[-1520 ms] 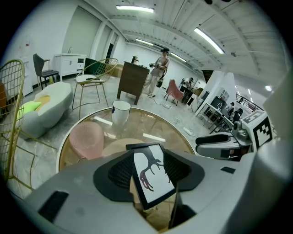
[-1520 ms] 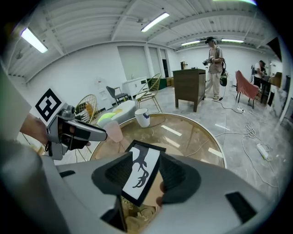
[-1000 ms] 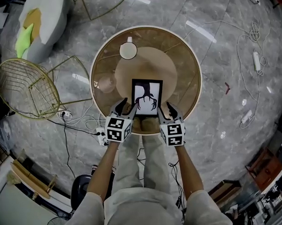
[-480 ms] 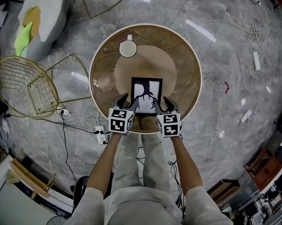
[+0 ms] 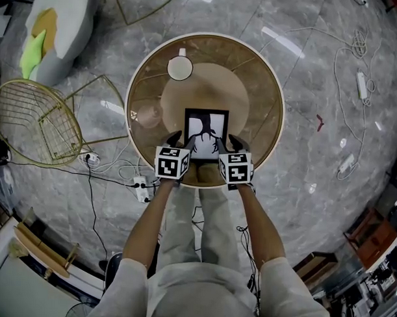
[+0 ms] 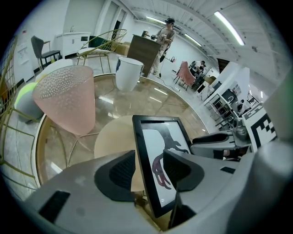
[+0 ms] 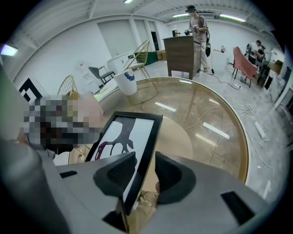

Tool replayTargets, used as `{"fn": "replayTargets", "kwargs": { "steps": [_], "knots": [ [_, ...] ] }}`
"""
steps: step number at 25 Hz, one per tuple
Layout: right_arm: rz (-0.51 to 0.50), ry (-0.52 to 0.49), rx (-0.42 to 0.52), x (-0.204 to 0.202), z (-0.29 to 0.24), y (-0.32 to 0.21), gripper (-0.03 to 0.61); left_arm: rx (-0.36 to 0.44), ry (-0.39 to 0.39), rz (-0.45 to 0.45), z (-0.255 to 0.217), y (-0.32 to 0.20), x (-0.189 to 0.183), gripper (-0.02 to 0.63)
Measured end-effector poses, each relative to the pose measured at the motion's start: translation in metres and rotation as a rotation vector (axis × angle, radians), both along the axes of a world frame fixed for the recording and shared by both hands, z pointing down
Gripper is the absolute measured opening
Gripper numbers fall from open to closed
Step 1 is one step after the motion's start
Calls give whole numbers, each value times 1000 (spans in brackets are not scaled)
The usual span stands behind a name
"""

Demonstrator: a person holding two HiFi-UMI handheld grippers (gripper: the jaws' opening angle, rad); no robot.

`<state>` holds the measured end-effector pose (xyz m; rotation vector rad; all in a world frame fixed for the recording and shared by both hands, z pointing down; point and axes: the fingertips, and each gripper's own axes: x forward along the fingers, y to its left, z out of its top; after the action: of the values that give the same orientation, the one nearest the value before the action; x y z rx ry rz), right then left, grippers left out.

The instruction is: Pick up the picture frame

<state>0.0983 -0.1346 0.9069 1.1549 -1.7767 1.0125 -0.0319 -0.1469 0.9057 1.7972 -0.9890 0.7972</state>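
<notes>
The picture frame (image 5: pixel 206 130), black-edged with a dark branching print on white, stands leaning on the round glass table (image 5: pixel 138 74) near its front rim. My left gripper (image 5: pixel 184 141) is at the frame's left edge and my right gripper (image 5: pixel 226 142) at its right edge. In the left gripper view the frame (image 6: pixel 161 151) runs between the jaws of the left gripper (image 6: pixel 149 171), one pad in front and one behind, with a slit of light beside it. The right gripper view shows the same: the frame (image 7: pixel 126 135) sits inside the right gripper (image 7: pixel 139 176), jaws not pressed tight.
A white cup (image 5: pixel 180 68) stands at the table's far side and a clear pink glass (image 6: pixel 68 98) at its left. A gold wire chair (image 5: pixel 37 123) and floor cables with a power strip (image 5: pixel 142 188) lie to the left. A person (image 7: pixel 197 32) stands far off.
Both grippers have moved forward and inward onto the frame's two side edges, and their jaws have narrowed around it. The frame has not moved.
</notes>
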Motion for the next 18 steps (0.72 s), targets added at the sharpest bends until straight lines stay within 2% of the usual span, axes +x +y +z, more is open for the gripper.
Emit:
{"fn": "replayTargets", "kwargs": {
  "steps": [5,18],
  "knots": [
    [37,-4,-32,-3,4,-2,127,-43,1,-40,8,2,-1,180],
    [70,27,-70,1,8,0,92,-57,-72,-16,16,10,-4,101]
  ]
}}
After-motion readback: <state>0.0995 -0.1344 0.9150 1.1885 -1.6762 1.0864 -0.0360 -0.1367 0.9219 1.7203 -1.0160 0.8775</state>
